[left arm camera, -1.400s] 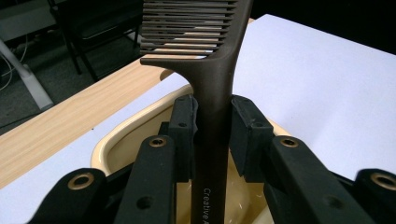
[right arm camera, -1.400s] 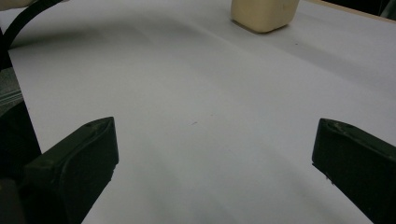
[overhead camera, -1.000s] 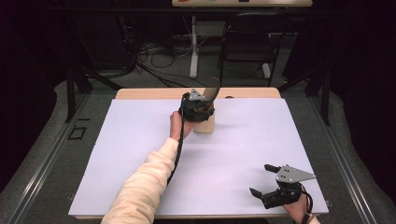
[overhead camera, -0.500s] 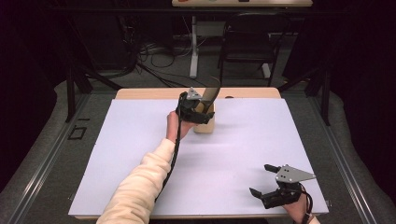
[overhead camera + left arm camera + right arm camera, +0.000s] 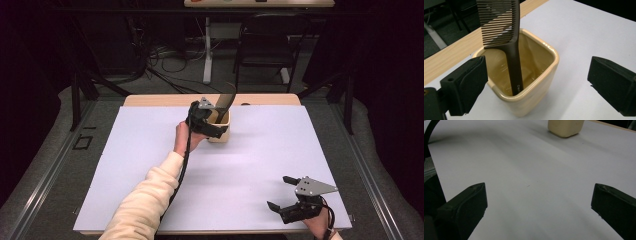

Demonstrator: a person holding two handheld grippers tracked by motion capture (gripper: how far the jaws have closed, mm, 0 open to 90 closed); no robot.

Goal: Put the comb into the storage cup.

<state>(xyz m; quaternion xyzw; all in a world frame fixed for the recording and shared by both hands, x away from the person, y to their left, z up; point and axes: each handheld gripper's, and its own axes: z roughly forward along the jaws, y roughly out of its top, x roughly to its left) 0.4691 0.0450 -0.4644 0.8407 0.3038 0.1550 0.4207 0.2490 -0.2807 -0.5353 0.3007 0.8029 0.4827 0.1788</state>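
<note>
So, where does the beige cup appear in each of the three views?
High view: the beige cup sits at the far middle of the white mat, behind the left gripper.
Left gripper view: centre, between the open jaws, with the dark comb standing inside.
Right gripper view: top edge, right of centre, partly cut off.
Shared landmark: the white mat.

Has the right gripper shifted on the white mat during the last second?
No. The right gripper sits at the same spot near the white mat's near right corner in the high view, fingers open as before.
</note>
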